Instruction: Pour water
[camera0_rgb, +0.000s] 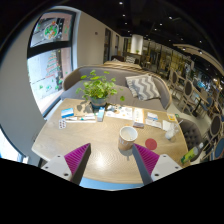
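Claw (112, 160) spread, nothing between magenta pads (76, 157). White cup (128, 136) on wooden tabletop (95, 140), just ahead of fingers at 12 o'clock, slightly toward right finger. Potted plant (98, 90) beyond at 11 o'clock. Papers (125, 114) mid-tabletop. Small red object (151, 143) at 2 o'clock, near right finger.

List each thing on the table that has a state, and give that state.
tool: open, holding nothing, short of the cup
white cup: upright on the table, ahead of the fingers, contents not visible
potted plant: upright, beyond the cup
books: lying flat beside the plant
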